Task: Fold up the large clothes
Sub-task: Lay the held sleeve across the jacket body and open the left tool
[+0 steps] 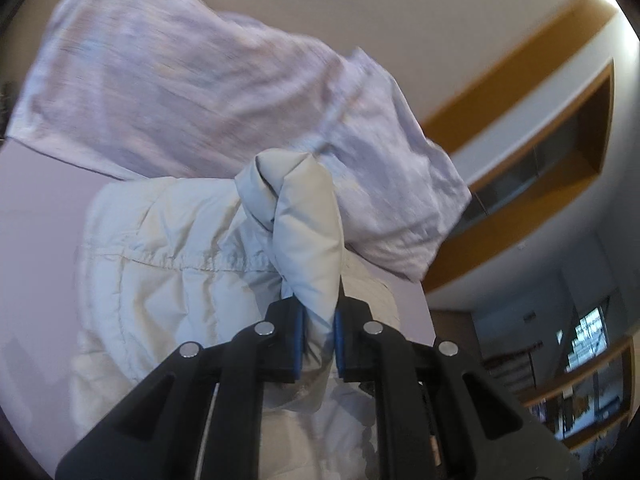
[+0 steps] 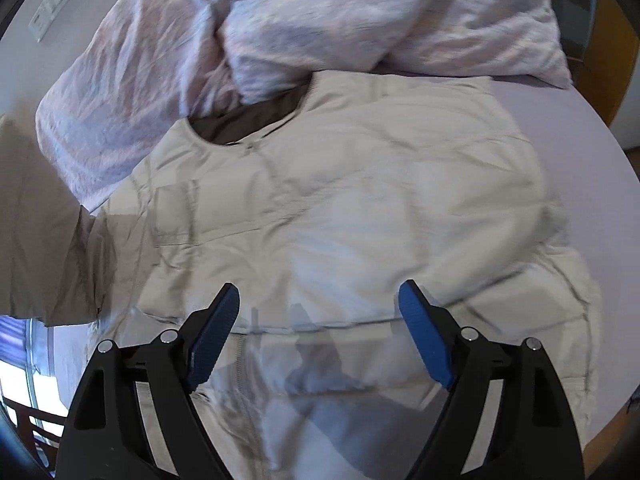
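Observation:
A cream quilted jacket [image 2: 340, 200] lies spread on a pale lilac bed sheet [image 2: 592, 152], collar toward the far side with its dark lining showing. In the left wrist view my left gripper [image 1: 320, 320] is shut on a bunched fold of the jacket [image 1: 308, 240], which sticks up between the blue pads above the rest of the garment [image 1: 160, 240]. My right gripper [image 2: 320, 304] hovers over the jacket's lower front with its jaws wide apart and nothing between the blue pads [image 2: 424, 340]. A raised part of the jacket [image 2: 40, 220], likely a sleeve, hangs at the left edge of the right wrist view.
A crumpled lilac-white duvet [image 2: 320, 20] and a pillow [image 1: 200, 80] lie beyond the jacket's collar. Wooden-trimmed wall shelving [image 1: 560, 120] stands to the right of the bed. A wall switch plate [image 2: 52, 8] is at the upper left, and a window [image 2: 20, 360] at the lower left.

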A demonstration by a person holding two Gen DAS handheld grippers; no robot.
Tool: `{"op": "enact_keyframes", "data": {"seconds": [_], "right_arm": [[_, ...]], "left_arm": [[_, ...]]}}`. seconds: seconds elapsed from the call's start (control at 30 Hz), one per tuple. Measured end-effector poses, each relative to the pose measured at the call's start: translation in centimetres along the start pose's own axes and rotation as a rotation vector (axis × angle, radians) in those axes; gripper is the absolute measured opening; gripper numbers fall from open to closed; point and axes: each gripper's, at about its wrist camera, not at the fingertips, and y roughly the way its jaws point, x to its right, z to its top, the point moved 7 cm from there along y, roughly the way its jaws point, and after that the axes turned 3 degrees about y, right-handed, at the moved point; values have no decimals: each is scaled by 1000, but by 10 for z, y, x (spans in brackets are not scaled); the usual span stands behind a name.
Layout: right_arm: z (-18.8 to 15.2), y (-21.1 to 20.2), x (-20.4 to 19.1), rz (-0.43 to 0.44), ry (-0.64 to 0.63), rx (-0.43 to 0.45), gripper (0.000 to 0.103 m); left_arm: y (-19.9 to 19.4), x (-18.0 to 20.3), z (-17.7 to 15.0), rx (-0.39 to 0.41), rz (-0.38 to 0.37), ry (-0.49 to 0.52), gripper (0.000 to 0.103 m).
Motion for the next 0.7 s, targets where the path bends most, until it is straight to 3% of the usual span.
{"op": "enact_keyframes", "data": {"seconds": [0.13,0.3,0.53,0.63,0.7], "right_arm": [[-3,-7,27,-15,31,7,83],[-5,-11,52,-28,63,6,84],[-2,-10,66,-27,80,-1,84],[1,-12,60,0,77,5,84],[5,-15,48,42,62,17,83]], "left_arm": [[51,28,-13,-77,-20,18,12],[122,32,-47,-216,27,9,12],[167,33,-78,-323,46,-18,21],[171,35,-80,-332,64,10,30],[167,34,-79,-324,89,34,43]]}}
